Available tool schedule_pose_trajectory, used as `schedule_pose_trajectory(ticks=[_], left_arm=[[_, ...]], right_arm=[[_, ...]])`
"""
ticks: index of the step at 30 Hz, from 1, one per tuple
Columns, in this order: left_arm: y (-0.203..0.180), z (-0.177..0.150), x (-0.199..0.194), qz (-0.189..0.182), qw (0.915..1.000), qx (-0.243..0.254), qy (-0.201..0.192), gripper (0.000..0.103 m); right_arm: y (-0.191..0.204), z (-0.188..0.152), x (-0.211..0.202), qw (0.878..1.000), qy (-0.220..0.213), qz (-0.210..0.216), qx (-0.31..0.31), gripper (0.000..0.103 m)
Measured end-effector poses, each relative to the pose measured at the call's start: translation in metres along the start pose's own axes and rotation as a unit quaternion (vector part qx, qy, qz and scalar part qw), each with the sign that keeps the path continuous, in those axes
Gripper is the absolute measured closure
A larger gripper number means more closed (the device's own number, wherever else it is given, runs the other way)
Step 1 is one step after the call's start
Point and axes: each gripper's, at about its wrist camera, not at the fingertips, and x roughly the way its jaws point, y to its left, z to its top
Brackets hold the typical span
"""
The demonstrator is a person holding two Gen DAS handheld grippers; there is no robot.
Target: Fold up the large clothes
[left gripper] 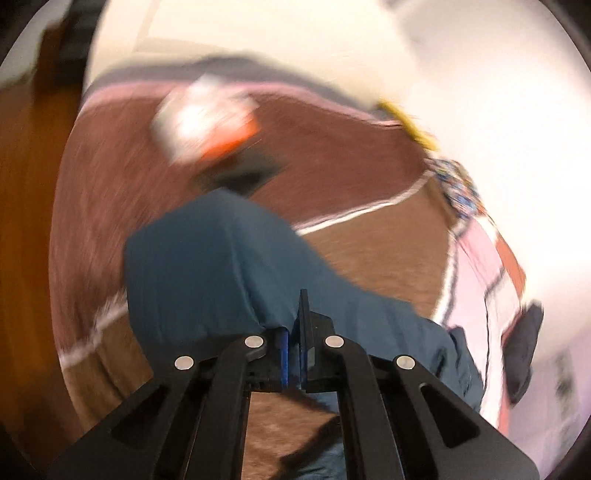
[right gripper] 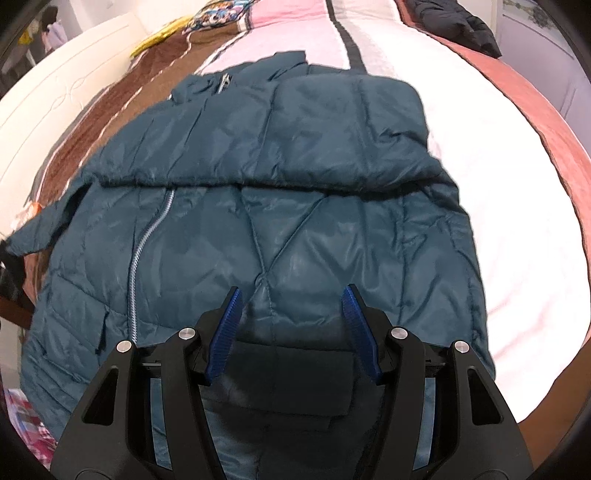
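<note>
A dark teal quilted jacket (right gripper: 258,206) lies spread on the bed, zipper (right gripper: 147,240) at the left, one part folded across its upper half. My right gripper (right gripper: 291,299) is open and empty, hovering over the jacket's lower middle. In the blurred left wrist view my left gripper (left gripper: 293,332) is shut on a fold of the teal jacket (left gripper: 207,266), holding it above the brown bedspread (left gripper: 332,155). The jacket drapes over the left finger.
The bed has a brown, pink and white striped cover (right gripper: 480,166). A dark garment (right gripper: 454,22) lies at the far right corner, a yellow item (right gripper: 155,44) and patterned cloth (right gripper: 218,18) at the far left. A white-and-orange object (left gripper: 207,122) lies on the bed. Wooden floor (left gripper: 26,221) at left.
</note>
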Motion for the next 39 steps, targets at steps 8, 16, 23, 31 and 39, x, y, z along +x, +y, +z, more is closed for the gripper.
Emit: schedule_pose_trajectory(ticks=[8, 16, 23, 31, 39], left_arm=[[-0.158, -0.023, -0.045, -0.094, 0.9696, 0.22, -0.05, 0.1], [-0.261, -0.107, -0.033, -0.196, 0.9227, 0.331, 0.028, 0.1], [-0.307, -0.22, 0.019, -0.205, 0.8706, 0.43, 0.124, 0.1], [-0.299, -0.282, 0.071, -0.142, 0.8554, 0.462, 0.187, 0.091], [-0.287, -0.29, 0.07, -0.141, 0.8437, 0.449, 0.259, 0.047]], right_arm=[[-0.023, 0.01, -0.022, 0.999, -0.029, 0.009, 0.025, 0.046], [-0.041, 0.018, -0.045, 0.997, -0.06, 0.008, 0.038, 0.046], [-0.056, 0.018, -0.054, 0.996, -0.071, 0.012, 0.053, 0.046], [-0.068, 0.012, -0.052, 0.996, -0.065, 0.016, 0.067, 0.046], [-0.067, 0.009, -0.047, 0.996, -0.056, 0.026, 0.069, 0.046]])
